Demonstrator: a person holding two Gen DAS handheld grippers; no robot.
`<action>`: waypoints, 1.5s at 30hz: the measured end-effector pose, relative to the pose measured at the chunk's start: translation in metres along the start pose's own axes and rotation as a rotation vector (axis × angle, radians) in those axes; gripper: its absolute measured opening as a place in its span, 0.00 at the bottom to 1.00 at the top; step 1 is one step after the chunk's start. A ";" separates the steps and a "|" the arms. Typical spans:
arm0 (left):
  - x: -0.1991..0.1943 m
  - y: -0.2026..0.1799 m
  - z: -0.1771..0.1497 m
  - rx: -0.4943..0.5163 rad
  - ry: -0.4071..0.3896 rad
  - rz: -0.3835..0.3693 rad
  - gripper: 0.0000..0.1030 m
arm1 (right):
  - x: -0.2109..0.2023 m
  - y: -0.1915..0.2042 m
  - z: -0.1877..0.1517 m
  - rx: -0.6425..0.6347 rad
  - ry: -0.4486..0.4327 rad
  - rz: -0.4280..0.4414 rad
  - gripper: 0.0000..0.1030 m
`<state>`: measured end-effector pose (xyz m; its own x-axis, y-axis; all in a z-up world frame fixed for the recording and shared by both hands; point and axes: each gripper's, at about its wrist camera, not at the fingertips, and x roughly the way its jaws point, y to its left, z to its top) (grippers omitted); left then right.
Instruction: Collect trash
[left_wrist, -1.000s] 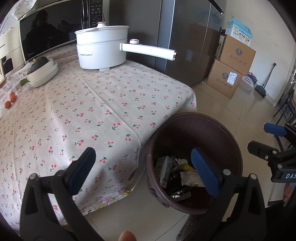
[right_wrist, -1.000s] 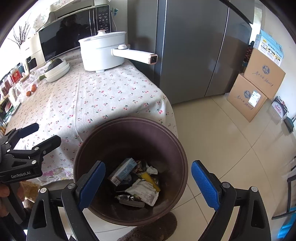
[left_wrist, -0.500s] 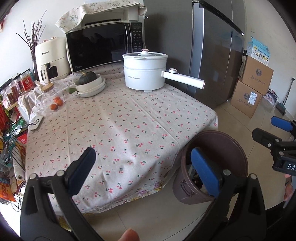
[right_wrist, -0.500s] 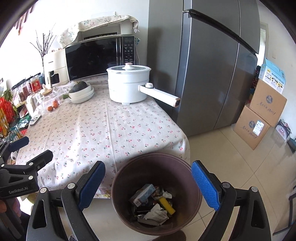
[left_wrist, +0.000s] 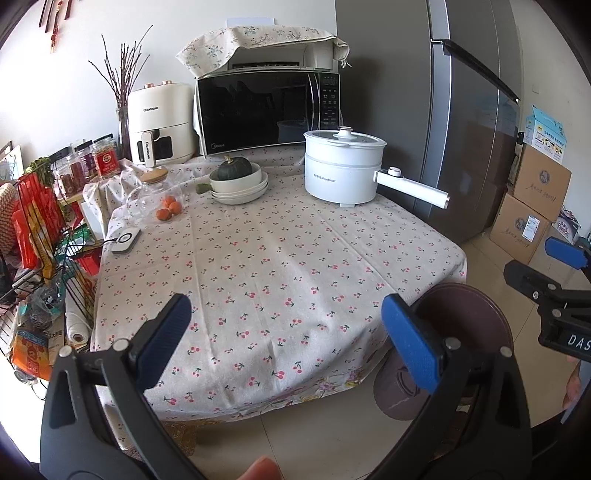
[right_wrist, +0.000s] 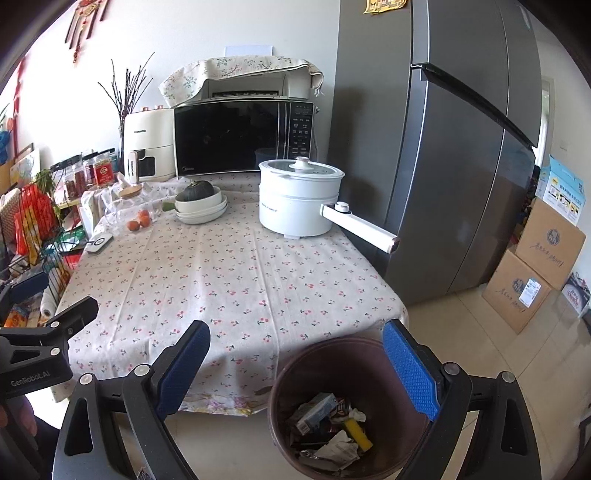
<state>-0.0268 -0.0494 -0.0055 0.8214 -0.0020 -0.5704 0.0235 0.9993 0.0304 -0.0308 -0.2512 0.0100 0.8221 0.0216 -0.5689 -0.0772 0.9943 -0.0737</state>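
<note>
Right wrist view: right hand-held gripper (right_wrist: 295, 365) spread wide, gripping nothing, above brown trash bin (right_wrist: 291, 380) on the floor beside the counter (right_wrist: 229, 280) (wrappers (right_wrist: 334, 448) and a small carton (right_wrist: 317, 410) inside). Left hand-held gripper (left_wrist: 286, 336) likewise spread and bare, over the cherry-print cloth.

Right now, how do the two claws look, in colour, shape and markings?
Both are black plastic claws with silver rivets and blue textured pads: the left claw carries white "GenRobot.AI" lettering, seen from the right wrist, and the right claw shows white letters "DAS", cut off at the left view's edge.
</note>
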 end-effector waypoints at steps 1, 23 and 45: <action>0.000 0.002 -0.001 -0.003 0.001 0.002 0.99 | 0.001 0.002 0.001 0.001 0.000 0.003 0.93; -0.007 0.008 -0.001 -0.026 -0.018 -0.003 0.99 | 0.008 0.009 0.001 0.014 0.014 0.006 0.93; -0.006 0.006 -0.001 -0.022 -0.017 -0.006 0.99 | 0.008 0.007 0.001 0.015 0.014 0.008 0.93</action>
<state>-0.0325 -0.0437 -0.0024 0.8307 -0.0085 -0.5567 0.0158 0.9998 0.0084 -0.0240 -0.2437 0.0056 0.8134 0.0278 -0.5811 -0.0749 0.9955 -0.0572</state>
